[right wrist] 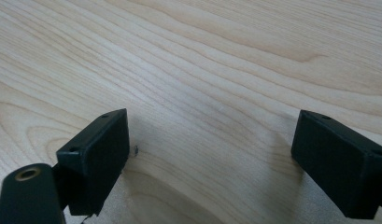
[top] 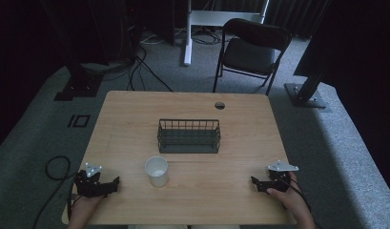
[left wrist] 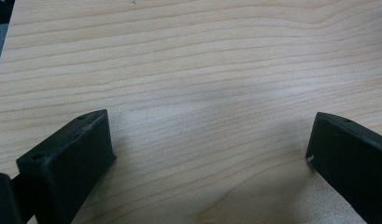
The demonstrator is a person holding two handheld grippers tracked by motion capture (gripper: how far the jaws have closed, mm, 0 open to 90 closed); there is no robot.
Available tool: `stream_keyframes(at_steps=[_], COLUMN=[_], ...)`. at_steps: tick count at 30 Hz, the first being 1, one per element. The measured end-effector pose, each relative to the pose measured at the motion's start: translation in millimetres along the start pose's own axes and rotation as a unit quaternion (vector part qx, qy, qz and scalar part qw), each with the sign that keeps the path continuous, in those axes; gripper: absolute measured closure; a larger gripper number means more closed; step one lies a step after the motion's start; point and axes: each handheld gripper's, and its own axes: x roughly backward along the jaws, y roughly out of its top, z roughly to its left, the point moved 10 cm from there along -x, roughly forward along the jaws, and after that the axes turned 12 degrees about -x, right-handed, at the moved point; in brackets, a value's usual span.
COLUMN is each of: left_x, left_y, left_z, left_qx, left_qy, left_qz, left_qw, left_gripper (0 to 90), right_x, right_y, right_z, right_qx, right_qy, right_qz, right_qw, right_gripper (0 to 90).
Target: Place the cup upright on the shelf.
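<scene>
A white paper cup (top: 157,171) stands upright on the wooden table (top: 135,119), just in front of a black wire basket (top: 189,136) that has nothing in it. My left gripper (top: 117,183) rests at the table's front left, left of the cup, held by a hand. In the left gripper view its jaws stand wide apart over bare wood, so the gripper (left wrist: 209,147) is open. My right gripper (top: 254,183) lies at the front right, apart from the cup. Its own view shows the gripper (right wrist: 212,144) open above the wood grain, nothing between the jaws.
A cable hole (top: 220,105) sits near the table's far edge. Behind the table stands a black folding chair (top: 250,50). Cables (top: 56,167) trail on the grey carpet at the left, and black stand feet (top: 307,95) rest at both back corners.
</scene>
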Motion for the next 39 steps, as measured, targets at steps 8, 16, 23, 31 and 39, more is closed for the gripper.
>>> stream_keyframes(at_steps=[8, 16, 23, 31, 39], left_x=[0.0, 0.0, 0.0, -0.1, 0.0], left_y=[0.0, 0.0, 0.0, 0.1, 0.1], left_z=[-0.1, -0.1, 0.0, 0.0, -0.1], left_qx=[0.000, 0.000, 0.000, 0.000, 0.000], left_qy=[0.000, 0.000, 0.000, 0.000, 0.000], left_qz=[0.000, 0.000, 0.000, 0.000, 0.000], left_qw=[1.0000, 1.0000, 1.0000, 1.0000, 1.0000], left_gripper=[0.7, 0.7, 0.7, 0.7, 0.7], right_x=[-0.1, -0.1, 0.2, 0.3, -0.6], right_y=[-0.2, -0.4, -0.9, -0.6, 2.8], right_z=[0.5, 1.0, 2.8, 3.8, 7.1], right_qx=[0.001, 0.004, 0.006, 0.001, -0.007], right_qy=[0.002, 0.003, 0.004, 0.001, 0.011], right_qz=[0.001, 0.001, 0.001, -0.001, -0.008], right_qw=[1.0000, 1.0000, 1.0000, 1.0000, 0.9999], right_gripper=[10.7, 10.7, 10.8, 12.1, 12.9])
